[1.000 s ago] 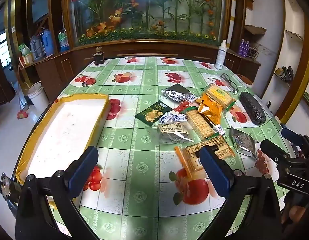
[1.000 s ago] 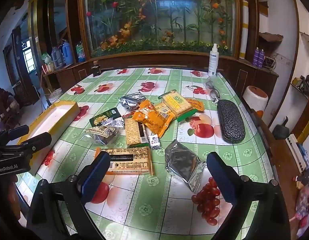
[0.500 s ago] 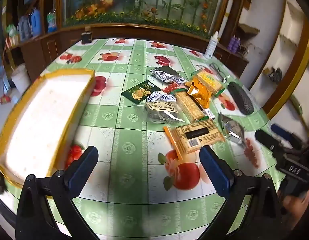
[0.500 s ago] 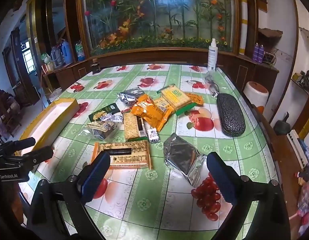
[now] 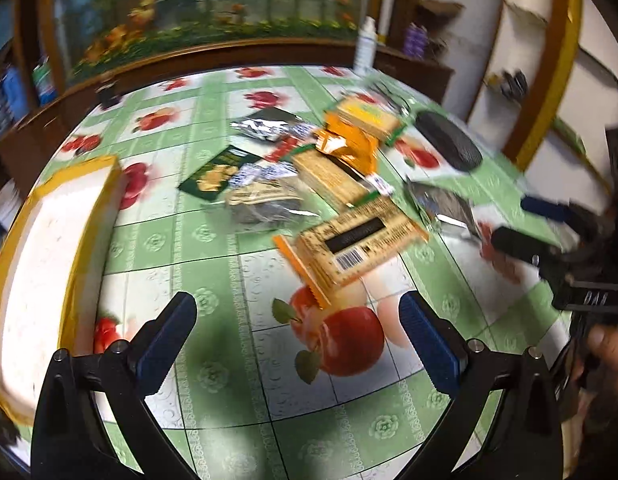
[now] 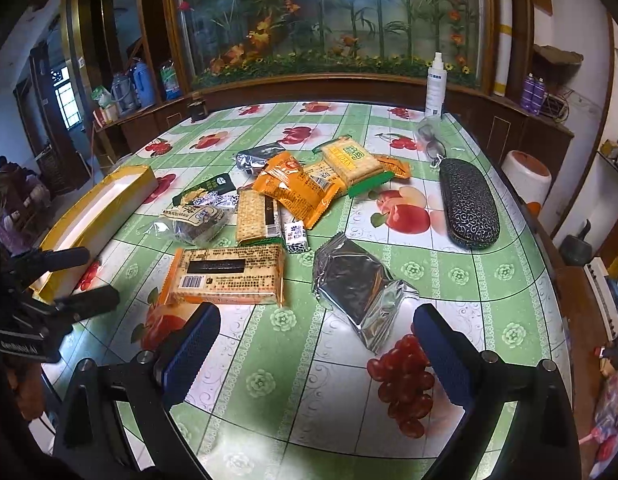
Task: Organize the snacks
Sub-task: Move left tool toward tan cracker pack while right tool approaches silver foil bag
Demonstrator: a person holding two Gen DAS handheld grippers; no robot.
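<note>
Snacks crowd our table (image 6: pixel 489 280); both claws, left claw (image 5: pixel 297 320) and right claw (image 6: pixel 315 338), hang spread and empty, cracker pack (image 6: pixel 225 276) at eleven o'clock of the right.

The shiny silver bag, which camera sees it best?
The right wrist view. There the shiny silver bag lies sharp and whole on the tablecloth, just ahead of the open right gripper. In the left wrist view the same bag is small, blurred by motion, and far to the right.
</note>
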